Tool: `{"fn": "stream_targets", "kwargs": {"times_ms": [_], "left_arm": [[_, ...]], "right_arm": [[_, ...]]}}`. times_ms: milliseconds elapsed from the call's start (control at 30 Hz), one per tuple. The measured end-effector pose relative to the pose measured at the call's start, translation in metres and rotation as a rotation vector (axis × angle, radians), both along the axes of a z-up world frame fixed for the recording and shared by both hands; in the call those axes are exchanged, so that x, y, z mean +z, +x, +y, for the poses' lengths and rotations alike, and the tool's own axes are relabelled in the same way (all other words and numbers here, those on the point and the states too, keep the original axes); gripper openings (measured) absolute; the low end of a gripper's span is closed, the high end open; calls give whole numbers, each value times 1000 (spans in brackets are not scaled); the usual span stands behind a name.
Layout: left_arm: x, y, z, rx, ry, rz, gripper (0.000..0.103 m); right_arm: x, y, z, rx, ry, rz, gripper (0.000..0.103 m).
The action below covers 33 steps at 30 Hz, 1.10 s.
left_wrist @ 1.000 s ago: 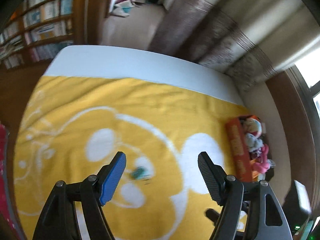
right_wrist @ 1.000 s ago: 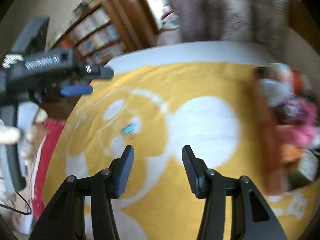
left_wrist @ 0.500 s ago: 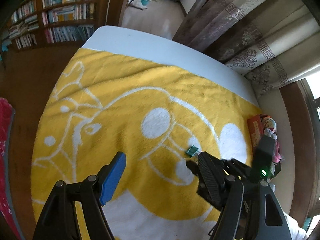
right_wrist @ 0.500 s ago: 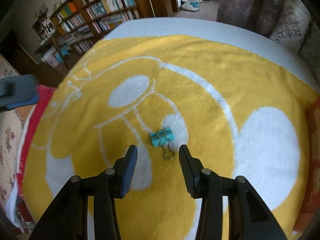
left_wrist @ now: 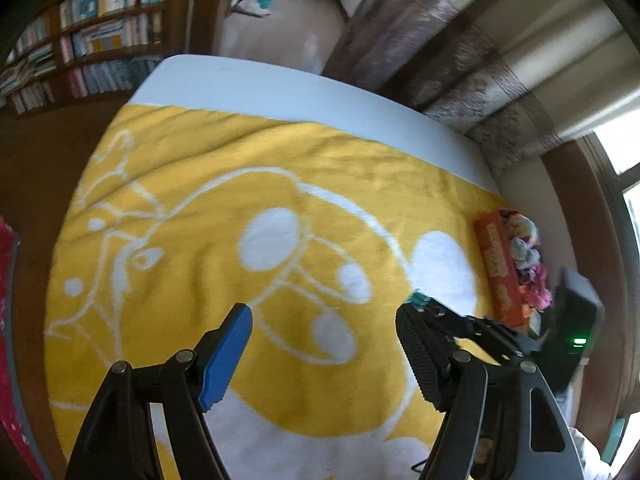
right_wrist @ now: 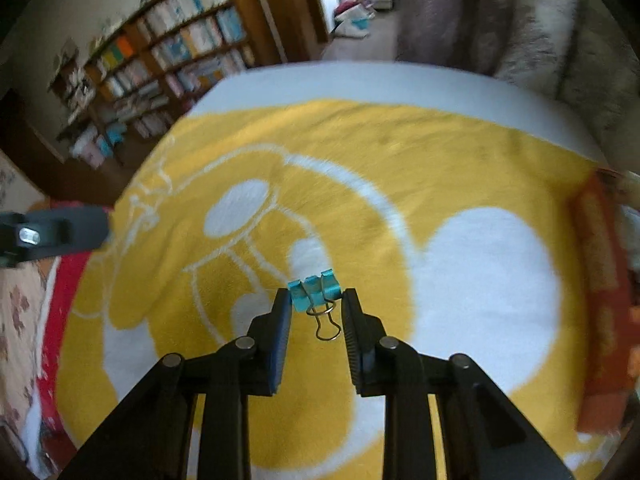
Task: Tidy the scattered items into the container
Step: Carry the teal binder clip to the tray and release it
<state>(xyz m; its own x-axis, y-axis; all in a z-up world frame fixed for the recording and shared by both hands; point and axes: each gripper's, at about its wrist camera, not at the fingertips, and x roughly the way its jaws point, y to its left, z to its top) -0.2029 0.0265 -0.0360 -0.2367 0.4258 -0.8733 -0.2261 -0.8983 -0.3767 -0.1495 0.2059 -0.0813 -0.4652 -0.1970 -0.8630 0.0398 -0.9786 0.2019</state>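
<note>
A teal binder clip (right_wrist: 315,290) with wire handles sits between the fingertips of my right gripper (right_wrist: 316,300), which is shut on it, above the yellow blanket (right_wrist: 400,168). A corner of the clip shows in the left wrist view (left_wrist: 418,299) beyond the right gripper's body. My left gripper (left_wrist: 324,316) is open and empty over the blanket. An orange box (left_wrist: 498,270) of soft toys stands at the blanket's right edge; it also shows in the right wrist view (right_wrist: 600,280).
The blanket (left_wrist: 224,168) lies on a white bed (left_wrist: 280,84). Bookshelves (right_wrist: 168,60) stand at the back left, curtains (left_wrist: 500,64) at the back right. A red cloth (right_wrist: 60,300) lies left of the bed.
My right gripper has closed on the binder clip and lifted it off the blanket. My left gripper has shifted, still open.
</note>
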Motion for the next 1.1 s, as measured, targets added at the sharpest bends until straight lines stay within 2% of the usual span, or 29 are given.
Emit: {"fn": "stream_targets", "kwargs": {"times_ms": [233, 400, 533, 633, 667, 700, 733, 767, 800, 867, 967, 1100], "left_arm": [[21, 15, 75, -120, 33, 29, 76], [39, 30, 129, -192, 57, 57, 76], [52, 40, 167, -223, 68, 81, 76], [58, 47, 189, -232, 63, 96, 79], [59, 48, 195, -233, 61, 96, 92], [62, 50, 202, -234, 57, 103, 103], [64, 52, 206, -233, 57, 118, 102], [67, 54, 210, -237, 55, 138, 102], [72, 57, 215, -241, 52, 162, 102], [79, 60, 222, -247, 54, 197, 102], [94, 65, 231, -256, 68, 266, 102], [120, 77, 247, -277, 52, 400, 102]], "right_arm": [[57, 49, 102, -221, 12, 116, 28], [93, 79, 185, -383, 72, 194, 28], [105, 86, 234, -447, 95, 210, 28], [100, 80, 257, -447, 99, 198, 30], [98, 78, 263, -447, 96, 189, 32], [96, 78, 267, -447, 92, 184, 39], [95, 80, 270, -446, 86, 184, 46], [95, 80, 272, -445, 81, 187, 63], [96, 85, 272, -449, 83, 199, 75], [99, 94, 271, -449, 85, 237, 78], [103, 113, 276, -474, 53, 248, 78], [105, 147, 274, -493, -4, 243, 78]]}}
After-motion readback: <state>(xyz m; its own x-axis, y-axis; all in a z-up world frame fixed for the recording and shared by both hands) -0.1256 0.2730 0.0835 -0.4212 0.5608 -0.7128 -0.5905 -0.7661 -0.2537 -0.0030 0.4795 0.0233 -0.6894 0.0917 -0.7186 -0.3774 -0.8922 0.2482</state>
